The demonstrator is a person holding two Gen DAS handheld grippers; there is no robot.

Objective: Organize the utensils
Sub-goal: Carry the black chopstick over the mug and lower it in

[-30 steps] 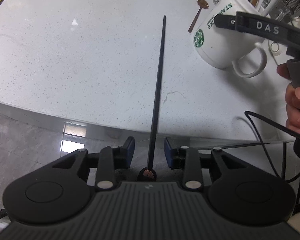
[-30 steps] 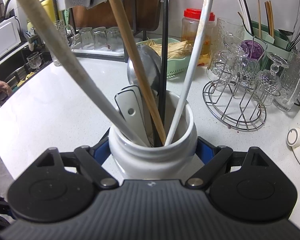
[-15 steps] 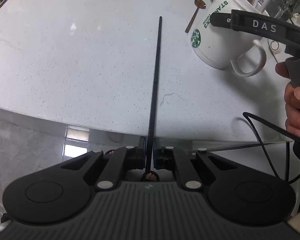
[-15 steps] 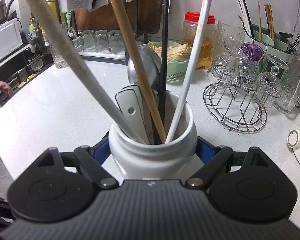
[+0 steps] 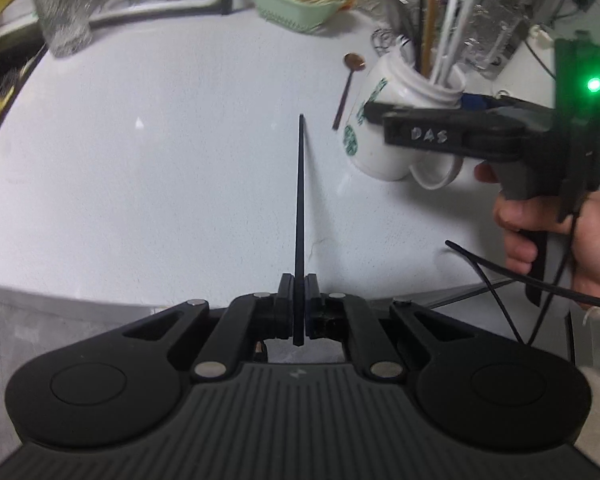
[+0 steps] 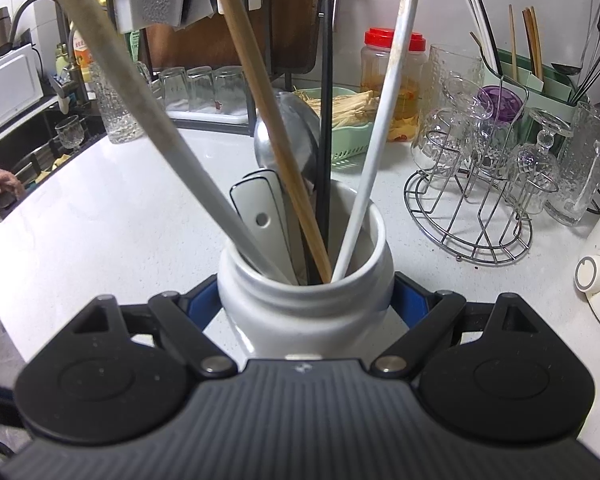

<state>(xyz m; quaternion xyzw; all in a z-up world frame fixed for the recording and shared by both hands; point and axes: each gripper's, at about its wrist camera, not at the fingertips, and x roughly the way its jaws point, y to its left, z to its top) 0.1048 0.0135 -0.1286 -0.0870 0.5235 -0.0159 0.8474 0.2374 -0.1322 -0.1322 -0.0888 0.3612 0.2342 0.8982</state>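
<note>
black chopstick (image 5: 300,216) | thin, stiff, light, slippery; pinched at near end by left hand-held gripper (image 5: 299,306) | right hand-held gripper (image 6: 306,300) clamps Starbucks mug (image 6: 304,308)

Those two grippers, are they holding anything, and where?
The left gripper pinches a black chopstick near one end. The right gripper clamps the white mug around its body, below the rim.

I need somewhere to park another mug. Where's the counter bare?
Bare: the wide stretch of counter left of the black chopstick, up to the green basket. Crowded: around the mug, copper spoon and glass rack.
</note>
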